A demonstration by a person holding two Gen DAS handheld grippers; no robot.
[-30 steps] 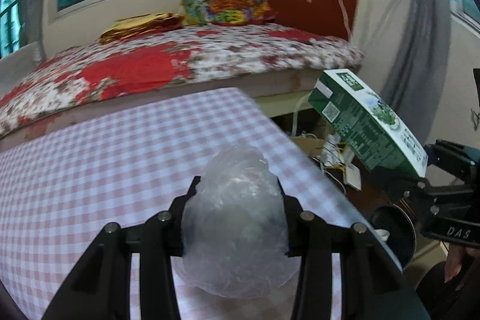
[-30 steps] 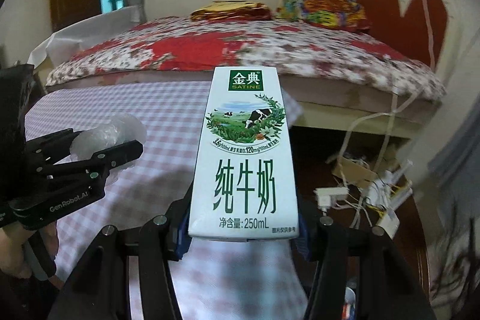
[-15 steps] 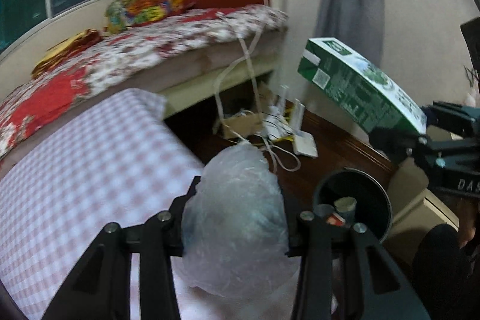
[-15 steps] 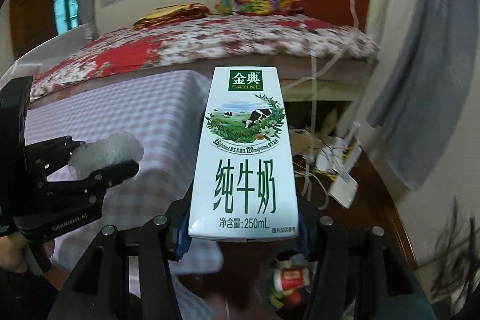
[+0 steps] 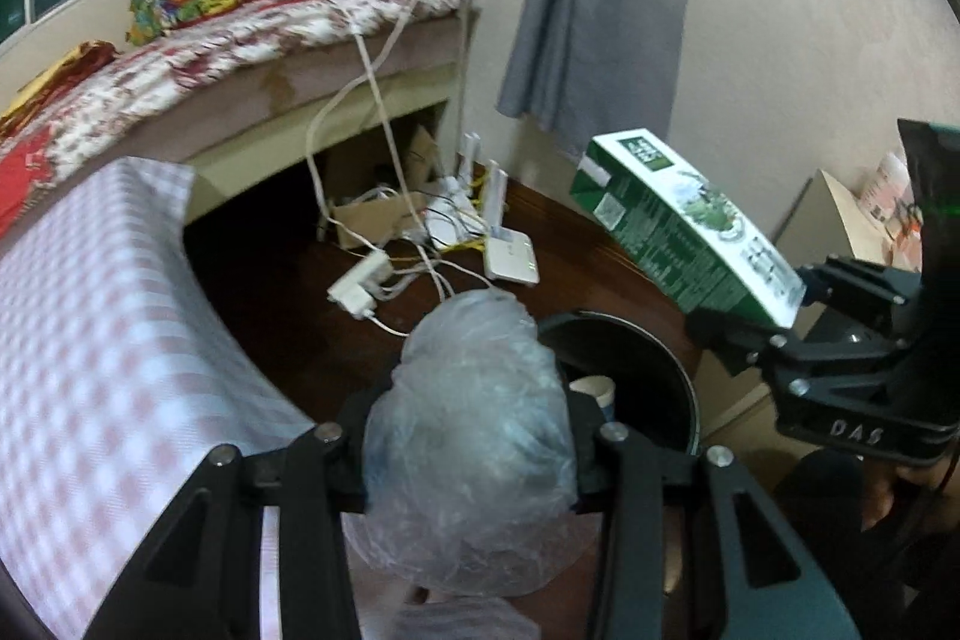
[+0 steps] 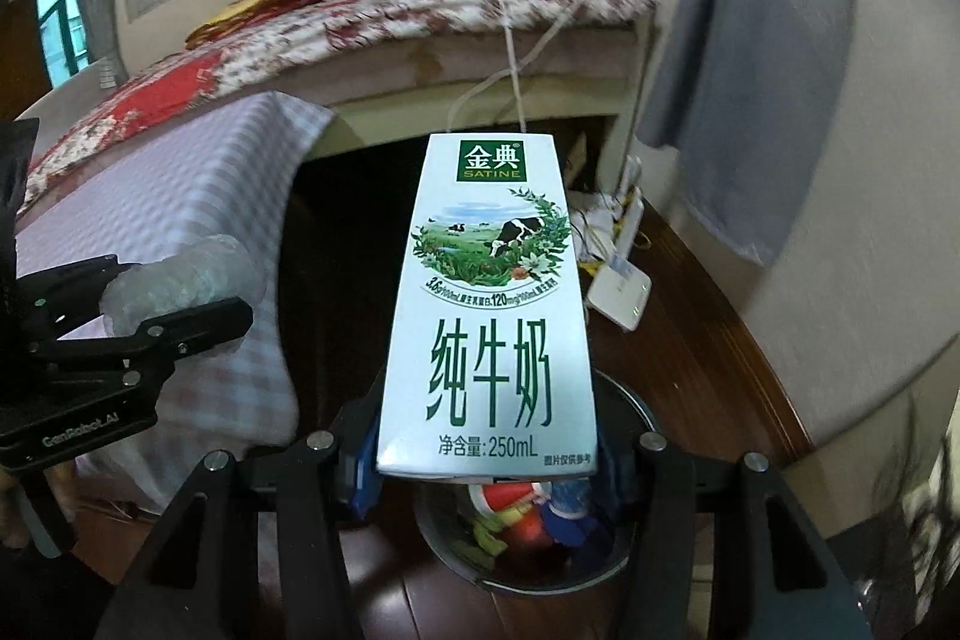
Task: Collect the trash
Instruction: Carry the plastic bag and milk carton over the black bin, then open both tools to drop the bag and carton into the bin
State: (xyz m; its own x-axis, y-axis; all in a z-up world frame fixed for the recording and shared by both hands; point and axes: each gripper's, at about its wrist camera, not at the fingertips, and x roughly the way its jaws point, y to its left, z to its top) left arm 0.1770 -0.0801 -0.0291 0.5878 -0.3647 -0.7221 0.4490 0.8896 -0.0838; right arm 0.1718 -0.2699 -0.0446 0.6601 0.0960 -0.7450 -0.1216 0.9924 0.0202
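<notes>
Two pieces of rubbish held over the bin, neither yet dropped: the left claw [image 5: 474, 436] is clamped on a crumpled clear plastic bag [image 5: 474, 436], its pads pressed into the bag's sides, while the right claw [image 6: 487, 460] is clamped on the lower end of a green-and-white milk carton [image 6: 489, 316], which juts forward along the fingers. A dark round trash bin [image 6: 624, 550] stands on the wooden floor [image 6: 690, 358] beside the counter [image 5: 102, 340] with its pink checked cloth; in the right wrist view the bin lies directly under the carton's base, and in the left wrist view its rim shows just right of the bag. The bin already holds litter: a paper cup [image 5: 594, 391] and red, green and blue scraps [image 6: 534, 514] that cannot be made out further. Judged from this, the gathering is well along, with earlier items binned and these two lifted clear of the counter. What remains is the release of both, the carton looking better lined up than the bag, which seems to hang near the rim. Whether more trash is left on the counter cannot be told, since only part of its cloth is in view, and that part is bare
</notes>
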